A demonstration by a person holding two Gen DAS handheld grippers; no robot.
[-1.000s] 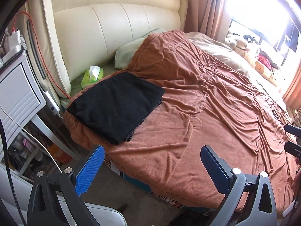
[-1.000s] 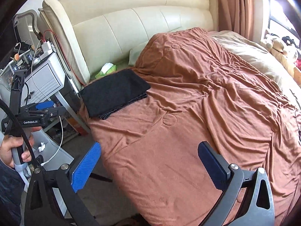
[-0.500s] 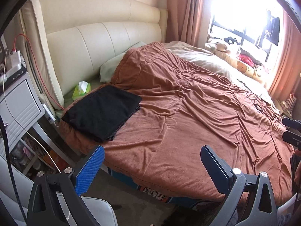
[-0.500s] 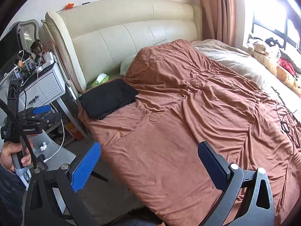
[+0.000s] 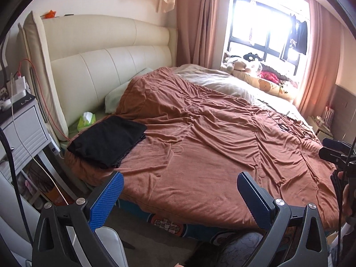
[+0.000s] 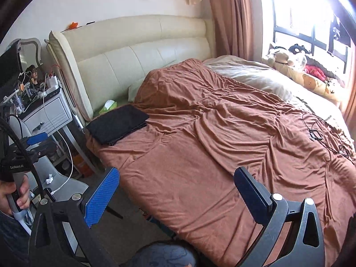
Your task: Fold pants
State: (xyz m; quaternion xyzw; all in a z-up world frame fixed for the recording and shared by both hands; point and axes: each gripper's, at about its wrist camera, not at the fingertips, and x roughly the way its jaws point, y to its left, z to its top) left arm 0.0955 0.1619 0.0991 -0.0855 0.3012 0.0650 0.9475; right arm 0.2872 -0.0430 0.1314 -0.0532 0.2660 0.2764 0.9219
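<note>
Black pants (image 5: pixel 109 140) (image 6: pixel 116 124) lie folded into a flat rectangle on the near-left corner of the bed, on the rust-brown blanket (image 5: pixel 211 138) (image 6: pixel 222 138). My left gripper (image 5: pixel 179 198) is open and empty, held off the bed's foot edge, well short of the pants. My right gripper (image 6: pixel 175 191) is also open and empty, over the bed's near side, far from the pants. The left gripper (image 6: pixel 36 139) also shows at the left edge of the right wrist view, held in a hand (image 6: pixel 13 194).
A cream padded headboard (image 5: pixel 106 66) stands behind the pants, a green tissue box (image 5: pixel 85 121) beside them. A white nightstand (image 5: pixel 22 124) with cables stands left of the bed. Stuffed toys (image 5: pixel 242 63) line the window. Black cables (image 6: pixel 322 138) lie on the blanket's right side.
Both grippers have pulled back and away from the bed, so the folded pants look smaller and farther off. More of the room and window shows now. The pants have not moved.
</note>
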